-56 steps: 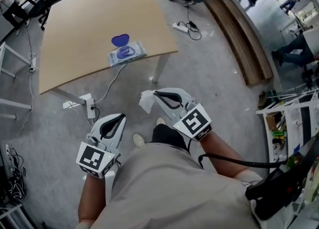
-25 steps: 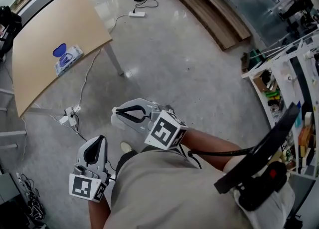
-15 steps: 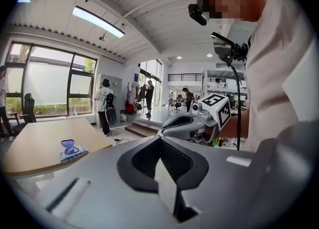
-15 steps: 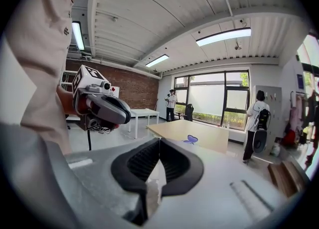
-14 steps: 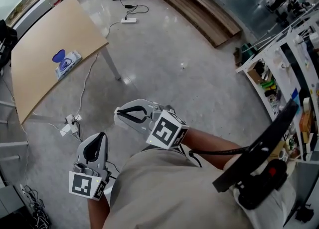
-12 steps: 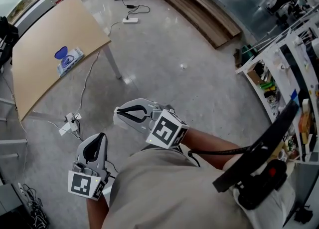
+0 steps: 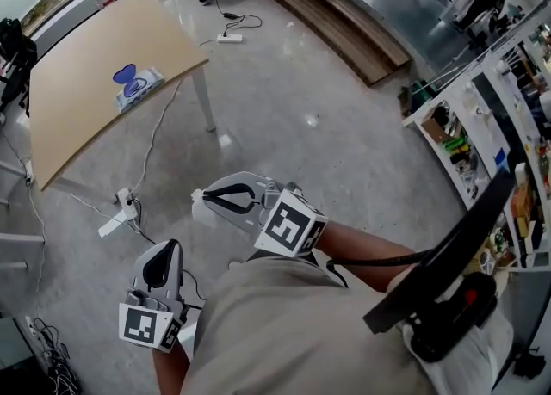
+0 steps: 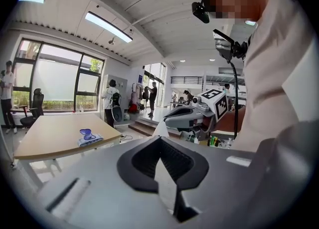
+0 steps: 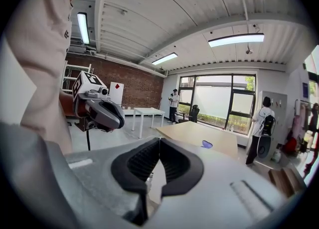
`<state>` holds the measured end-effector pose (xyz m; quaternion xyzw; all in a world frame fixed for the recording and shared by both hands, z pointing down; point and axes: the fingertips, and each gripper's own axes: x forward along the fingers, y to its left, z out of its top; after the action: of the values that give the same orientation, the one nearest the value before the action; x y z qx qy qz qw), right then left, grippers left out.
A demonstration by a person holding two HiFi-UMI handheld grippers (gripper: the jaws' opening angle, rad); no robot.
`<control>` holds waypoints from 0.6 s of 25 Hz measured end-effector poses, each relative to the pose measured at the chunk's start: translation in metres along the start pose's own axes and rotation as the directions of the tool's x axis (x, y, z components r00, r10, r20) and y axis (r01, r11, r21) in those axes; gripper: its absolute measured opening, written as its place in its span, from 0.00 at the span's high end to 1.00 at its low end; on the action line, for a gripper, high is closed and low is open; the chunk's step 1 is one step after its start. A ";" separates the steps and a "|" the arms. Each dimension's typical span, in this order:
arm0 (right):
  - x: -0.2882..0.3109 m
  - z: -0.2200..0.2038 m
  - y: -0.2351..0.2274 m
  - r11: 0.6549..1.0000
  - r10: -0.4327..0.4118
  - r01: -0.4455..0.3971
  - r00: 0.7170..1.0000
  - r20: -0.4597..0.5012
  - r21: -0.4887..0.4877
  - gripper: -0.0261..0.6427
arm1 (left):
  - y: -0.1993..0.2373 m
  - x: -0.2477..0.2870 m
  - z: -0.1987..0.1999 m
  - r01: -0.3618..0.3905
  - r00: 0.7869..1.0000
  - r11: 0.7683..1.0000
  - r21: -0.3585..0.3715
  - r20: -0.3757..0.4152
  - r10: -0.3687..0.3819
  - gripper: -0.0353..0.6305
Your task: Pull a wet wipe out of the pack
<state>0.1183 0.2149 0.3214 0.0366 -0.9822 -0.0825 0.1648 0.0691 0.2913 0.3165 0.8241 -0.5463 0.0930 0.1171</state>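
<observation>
Your right gripper (image 7: 205, 198) pinches a limp white wet wipe (image 7: 198, 212); left gripper (image 7: 165, 249) clenched on nothing. Slackening could drop it.

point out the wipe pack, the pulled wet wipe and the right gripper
wipe pack (image 7: 142, 90): head view, middle of its top face.
wet wipe (image 8: 160, 128): left gripper view, white corner hanging at the right gripper's tips.
right gripper (image 7: 201, 199): head view, midway between its fingertips.

no readable text, wipe pack (image 7: 138, 90) print too small
</observation>
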 end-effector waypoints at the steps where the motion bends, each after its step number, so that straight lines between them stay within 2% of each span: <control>1: 0.001 0.004 0.009 1.000 -0.006 0.006 1.000 -0.002 -0.005 0.95 | -0.003 -0.009 -0.003 0.009 1.000 1.000 0.000 0.003 -0.009 0.94; 8: -0.007 0.016 0.070 1.000 -0.007 0.007 1.000 -0.023 0.014 0.95 | -0.024 -0.044 -0.023 0.080 0.997 0.997 0.020 -0.012 -0.080 0.94; 15: -0.026 0.022 0.074 1.000 0.018 -0.018 1.000 -0.003 0.009 0.95 | -0.039 -0.036 -0.005 0.044 0.999 0.999 0.029 0.012 -0.044 0.94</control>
<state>0.1326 0.2937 0.3055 0.0285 -0.9826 -0.0765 0.1671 0.0910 0.3386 0.3078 0.8382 -0.5273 0.0931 0.1036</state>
